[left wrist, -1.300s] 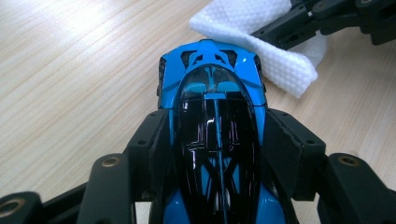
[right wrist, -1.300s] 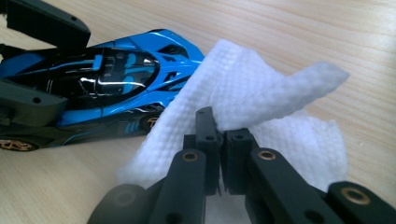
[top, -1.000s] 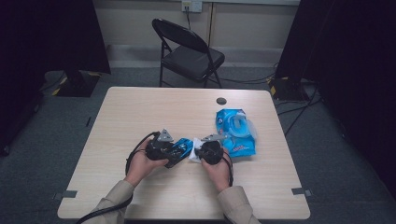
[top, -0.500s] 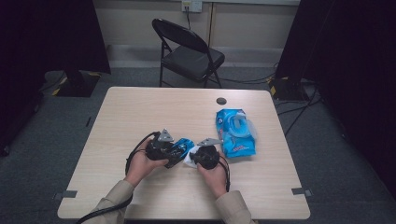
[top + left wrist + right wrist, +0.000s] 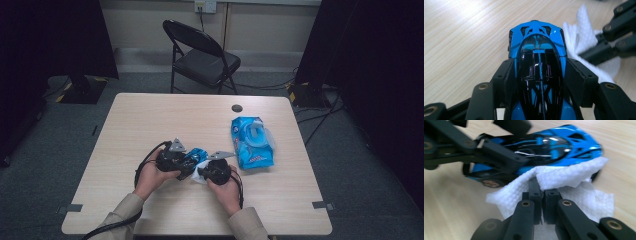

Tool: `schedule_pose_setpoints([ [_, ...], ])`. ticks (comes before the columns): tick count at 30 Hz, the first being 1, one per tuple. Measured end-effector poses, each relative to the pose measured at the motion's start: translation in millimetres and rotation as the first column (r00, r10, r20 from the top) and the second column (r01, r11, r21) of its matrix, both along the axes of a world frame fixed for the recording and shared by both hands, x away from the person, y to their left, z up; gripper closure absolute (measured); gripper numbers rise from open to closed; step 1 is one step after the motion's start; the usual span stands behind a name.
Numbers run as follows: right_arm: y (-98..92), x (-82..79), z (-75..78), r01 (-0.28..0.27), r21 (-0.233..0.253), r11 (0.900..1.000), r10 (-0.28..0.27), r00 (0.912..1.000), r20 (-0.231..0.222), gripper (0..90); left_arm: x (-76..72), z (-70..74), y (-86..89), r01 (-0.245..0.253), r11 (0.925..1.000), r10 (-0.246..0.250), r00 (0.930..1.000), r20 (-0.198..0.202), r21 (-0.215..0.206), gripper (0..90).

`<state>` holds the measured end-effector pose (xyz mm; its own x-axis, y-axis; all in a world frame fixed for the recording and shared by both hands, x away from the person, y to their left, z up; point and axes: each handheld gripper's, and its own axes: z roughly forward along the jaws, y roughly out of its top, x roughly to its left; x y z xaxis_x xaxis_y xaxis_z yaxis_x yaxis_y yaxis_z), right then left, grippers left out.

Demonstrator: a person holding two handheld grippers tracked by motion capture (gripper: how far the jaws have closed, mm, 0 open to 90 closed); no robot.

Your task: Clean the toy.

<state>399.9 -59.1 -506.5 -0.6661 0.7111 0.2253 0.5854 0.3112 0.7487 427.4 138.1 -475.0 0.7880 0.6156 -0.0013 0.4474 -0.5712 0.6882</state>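
Observation:
A blue and black toy car [image 5: 537, 53] [image 5: 541, 145] [image 5: 194, 155] rests on the wooden table [image 5: 150, 120], with my left gripper [image 5: 540, 72] [image 5: 185, 162] shut on its sides. My right gripper [image 5: 541, 187] [image 5: 202, 172] is shut on a white wipe [image 5: 564, 176] [image 5: 586, 47] [image 5: 200, 172], and the wipe presses against the car's flank. In the right gripper view the wipe covers the car's lower side near one end. Both hands sit near the table's front middle.
A blue pack of wipes [image 5: 252, 141] with its lid open lies to the right of the grippers. A small dark round cap [image 5: 237, 108] sits farther back. A folding chair [image 5: 200, 55] stands beyond the table.
My right gripper with the wipe has moved left, from beside the pack up against the car. The left gripper and the car have stayed put.

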Motion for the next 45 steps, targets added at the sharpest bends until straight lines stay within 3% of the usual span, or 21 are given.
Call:
schedule_pose_setpoints([
  [12,12.2,-9.0,0.1,-0.05,0.006,0.999,0.05,0.9987,-0.009,87.7,-0.1,0.7,-0.3,0.007,0.9999,-0.007,1.0,0.004,0.015,42.5],
  [25,26.7,-20.4,0.2,-0.138,0.013,0.99,0.138,0.9902,-0.018,87.7,-0.5,0.4,-0.8,-0.004,1.0,0.004,1.0,0.001,0.006,42.6],
  [32,50.0,-36.4,0.5,-0.258,0.015,0.966,0.258,0.966,-0.017,87.3,-0.5,0.4,1.5,-0.011,0.9999,0.011,0.9999,-0.006,0.003,42.6],
  [33,51.8,-38.3,0.8,-0.267,0.008,0.964,0.267,0.9636,-0.012,87.1,-0.8,-1.1,1.2,-0.023,0.9994,0.023,0.9997,-0.008,-0.025,42.6],
  [39,50.6,-40.2,2.2,-0.284,0.011,0.959,0.284,0.9586,-0.016,86.3,-2.4,-0.6,1.4,-0.023,0.9997,0.023,0.9997,0.002,-0.012,42.7],
  [45,45.0,-44.1,7.2,-0.306,-0.027,0.952,0.306,0.952,0.001,82.3,-2.5,0.5,0.1,-0.023,0.9997,0.023,0.9997,0.002,0.0,42.9],
])
